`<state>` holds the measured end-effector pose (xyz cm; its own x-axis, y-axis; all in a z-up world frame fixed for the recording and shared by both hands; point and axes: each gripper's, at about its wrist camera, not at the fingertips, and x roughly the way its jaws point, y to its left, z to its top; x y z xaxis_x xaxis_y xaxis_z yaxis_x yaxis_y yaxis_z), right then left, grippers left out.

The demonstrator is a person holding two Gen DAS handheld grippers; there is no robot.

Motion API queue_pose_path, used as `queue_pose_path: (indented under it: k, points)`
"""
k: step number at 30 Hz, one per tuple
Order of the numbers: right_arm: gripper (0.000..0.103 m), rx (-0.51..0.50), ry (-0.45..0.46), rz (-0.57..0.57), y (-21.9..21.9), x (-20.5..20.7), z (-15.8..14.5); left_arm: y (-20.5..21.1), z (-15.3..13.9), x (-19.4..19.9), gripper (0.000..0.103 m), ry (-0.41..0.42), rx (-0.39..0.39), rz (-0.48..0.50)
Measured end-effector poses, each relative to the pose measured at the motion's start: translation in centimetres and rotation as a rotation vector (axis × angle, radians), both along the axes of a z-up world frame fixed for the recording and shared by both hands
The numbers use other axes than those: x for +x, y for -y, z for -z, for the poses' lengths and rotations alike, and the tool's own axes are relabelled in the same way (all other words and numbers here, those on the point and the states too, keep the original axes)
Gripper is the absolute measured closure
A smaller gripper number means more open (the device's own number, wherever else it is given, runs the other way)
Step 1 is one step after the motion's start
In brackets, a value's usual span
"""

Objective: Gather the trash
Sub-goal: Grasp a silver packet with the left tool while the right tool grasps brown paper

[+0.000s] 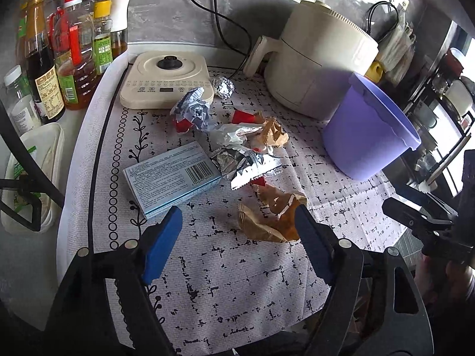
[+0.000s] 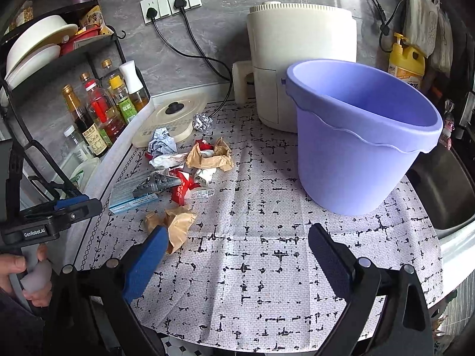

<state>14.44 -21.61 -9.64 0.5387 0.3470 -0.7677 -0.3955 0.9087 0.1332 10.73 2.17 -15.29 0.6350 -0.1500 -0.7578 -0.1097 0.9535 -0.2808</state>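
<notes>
The left gripper (image 1: 237,222) is hovering with jaws spread wide, holding nothing, over a crumpled brown paper wrapper (image 1: 273,216) lying at twelve o'clock. The right gripper (image 2: 237,240) is gaping wide and empty above the patterned white tablecloth (image 2: 267,255). The lilac plastic bucket (image 2: 359,136) is standing at one o'clock.

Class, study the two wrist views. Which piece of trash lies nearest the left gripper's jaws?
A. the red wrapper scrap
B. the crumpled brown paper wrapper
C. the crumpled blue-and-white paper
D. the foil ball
B: the crumpled brown paper wrapper lies right beside the left gripper, against its right-hand finger in the left wrist view, while the foil ball sits far back by the cream appliance base.
</notes>
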Motion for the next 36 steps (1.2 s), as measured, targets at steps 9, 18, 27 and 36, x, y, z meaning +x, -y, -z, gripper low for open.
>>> queue_pose_path:
  k: [9, 18, 27, 36]
  points:
    - [0.022, 0.016, -0.096, 0.016, 1.2, 1.3, 2.7, 1.0, 2.2, 4.0, 0.032, -0.027, 0.005, 0.007]
    - [0.023, 0.030, -0.135, -0.016, -0.2, 2.2, 3.6, -0.7, 4.6, 6.2, 0.067, -0.042, -0.051, -0.028]
    - [0.026, 0.042, -0.165, -0.119, -3.8, 2.3, 4.3, 0.5, 2.4, 4.5, 0.100, 0.059, -0.047, 0.016]
    - [0.039, 0.062, -0.223, -0.215, -7.7, 2.3, 6.1, -1.9, 0.2, 1.1, 0.101, 0.072, 0.001, -0.062]
